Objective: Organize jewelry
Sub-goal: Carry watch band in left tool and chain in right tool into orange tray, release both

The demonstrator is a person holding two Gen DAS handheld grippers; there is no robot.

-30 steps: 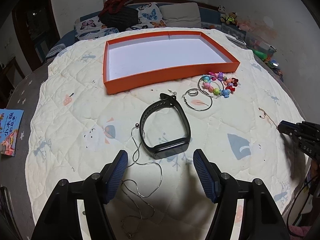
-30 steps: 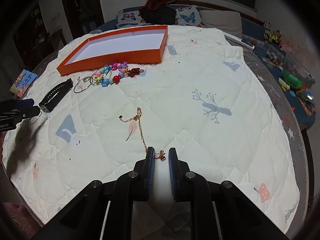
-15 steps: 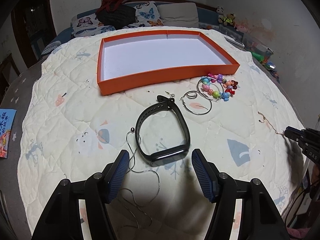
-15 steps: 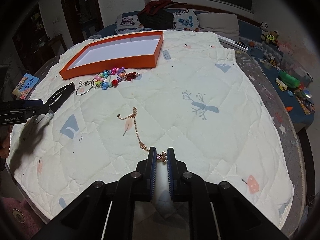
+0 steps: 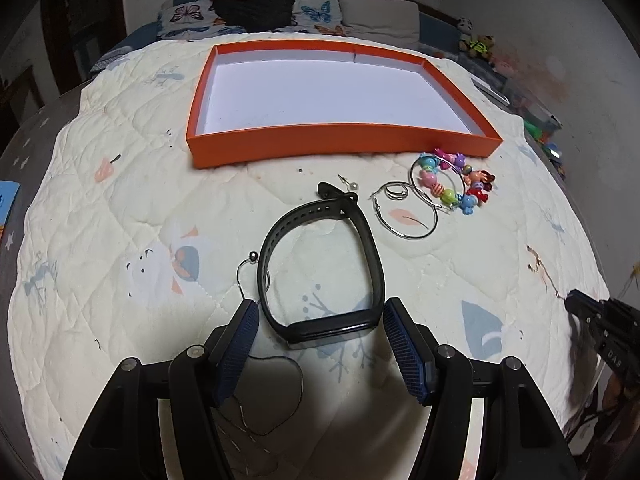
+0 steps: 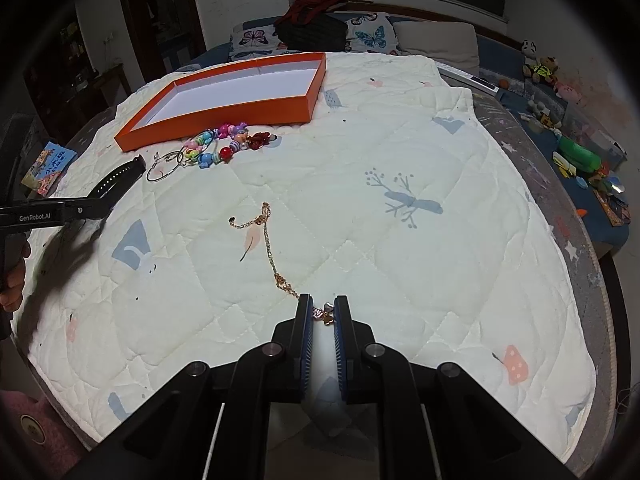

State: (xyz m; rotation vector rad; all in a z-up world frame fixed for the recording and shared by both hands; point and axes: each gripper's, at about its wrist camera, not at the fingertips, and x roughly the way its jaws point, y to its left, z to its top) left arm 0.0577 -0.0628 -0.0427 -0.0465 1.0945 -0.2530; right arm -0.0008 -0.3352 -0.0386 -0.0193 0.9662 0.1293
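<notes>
A black wristband (image 5: 320, 264) lies on the quilt, and my open left gripper (image 5: 320, 304) straddles its near end, pads just beside the strap. A thin silver necklace (image 5: 244, 276) runs under the left finger. Behind the band are a pearl stud (image 5: 354, 187), silver hoop earrings (image 5: 404, 216) and a colourful bead bracelet (image 5: 452, 188). The orange tray (image 5: 340, 136) stands beyond them with nothing in it. My right gripper (image 6: 323, 314) is shut on the pendant of a gold chain (image 6: 267, 236), which trails away over the quilt.
Pillows and dark clothes (image 5: 256, 4) lie at the head of the bed. A picture book (image 6: 48, 168) sits off the quilt's left edge, and toys (image 6: 576, 156) line the right side. A hand (image 6: 12, 280) holds the left gripper (image 6: 80, 210).
My left gripper has come forward and down, so the wristband's near end now lies between its fingertips. The right gripper's fingers have narrowed onto the gold pendant.
</notes>
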